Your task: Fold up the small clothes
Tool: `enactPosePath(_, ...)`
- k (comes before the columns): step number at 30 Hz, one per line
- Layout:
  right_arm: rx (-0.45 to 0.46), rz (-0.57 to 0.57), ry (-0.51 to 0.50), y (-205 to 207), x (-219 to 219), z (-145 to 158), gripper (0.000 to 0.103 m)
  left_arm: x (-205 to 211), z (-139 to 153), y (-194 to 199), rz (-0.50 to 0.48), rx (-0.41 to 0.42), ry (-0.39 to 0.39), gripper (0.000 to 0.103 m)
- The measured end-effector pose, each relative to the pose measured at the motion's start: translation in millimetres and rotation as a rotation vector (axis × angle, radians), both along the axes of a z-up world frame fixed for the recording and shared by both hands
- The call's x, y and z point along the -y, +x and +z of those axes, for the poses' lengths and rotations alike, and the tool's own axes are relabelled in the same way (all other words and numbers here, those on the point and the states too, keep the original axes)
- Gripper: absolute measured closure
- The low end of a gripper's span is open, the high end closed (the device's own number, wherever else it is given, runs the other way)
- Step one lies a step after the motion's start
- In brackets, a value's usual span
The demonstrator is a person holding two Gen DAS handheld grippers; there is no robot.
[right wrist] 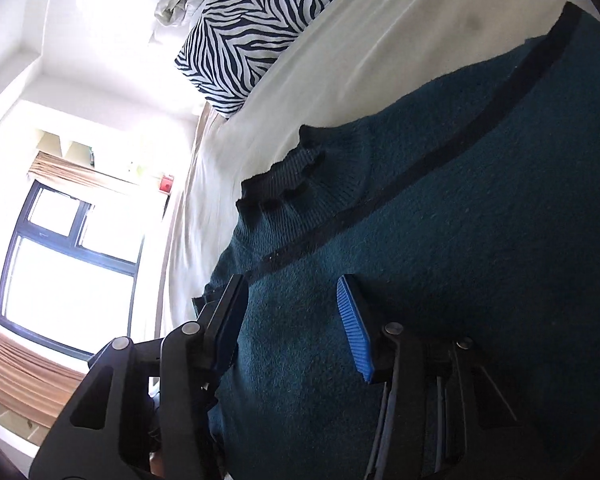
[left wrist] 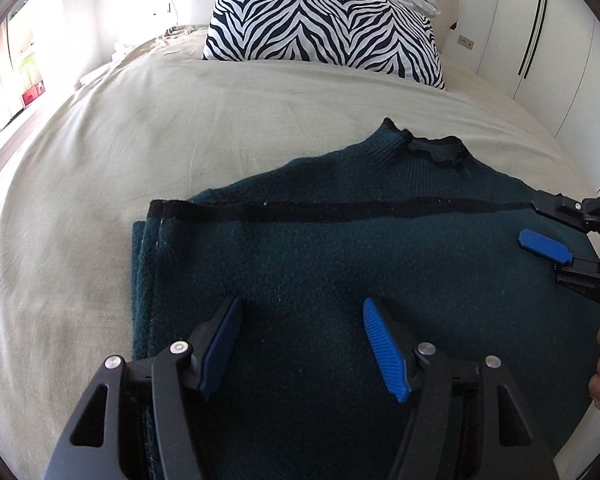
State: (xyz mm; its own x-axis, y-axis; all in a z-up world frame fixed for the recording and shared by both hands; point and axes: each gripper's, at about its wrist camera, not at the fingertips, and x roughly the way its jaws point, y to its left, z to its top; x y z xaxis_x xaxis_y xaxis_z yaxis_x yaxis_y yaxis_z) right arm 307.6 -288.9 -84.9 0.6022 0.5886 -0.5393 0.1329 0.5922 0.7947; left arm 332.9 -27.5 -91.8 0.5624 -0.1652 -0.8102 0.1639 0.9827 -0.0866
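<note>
A dark teal knit sweater (left wrist: 320, 248) with a black stripe and a ruffled collar (left wrist: 436, 152) lies on the bed, its lower part folded up over the chest. It also fills the right wrist view (right wrist: 440, 260). My left gripper (left wrist: 300, 320) is open just above the folded sweater near its front. My right gripper (left wrist: 536, 224) is open at the sweater's right edge; in its own view (right wrist: 292, 300) the blue pads stand apart over the fabric. Neither holds anything.
The beige bedsheet (left wrist: 140, 152) spreads to the left and behind the sweater. A zebra-print pillow (left wrist: 324, 28) lies at the head of the bed. White wardrobe doors (left wrist: 540, 40) stand at the right. A window (right wrist: 68, 272) is beside the bed.
</note>
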Motion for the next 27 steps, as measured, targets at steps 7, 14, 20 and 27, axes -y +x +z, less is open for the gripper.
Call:
enactPosePath(7,0.0,-0.289,-0.005,-31,103,-2,0.061,0,-1,0,-0.005,0.007,-0.002,0.036)
enactPosePath(14,0.013,-0.388,-0.007,-82,138,12,0.059,-1,2,-5,0.001,0.019,-0.009,0.037)
enactPosePath(20,0.083,-0.084,0.134,-118,47,23,0.056,-4,32,-69,-0.025,0.011,-0.231,0.05)
enactPosePath(27,-0.028,0.043,0.201,-136,-25,-26,0.056,25,0,-118,-0.1,-0.04,-0.316,0.049)
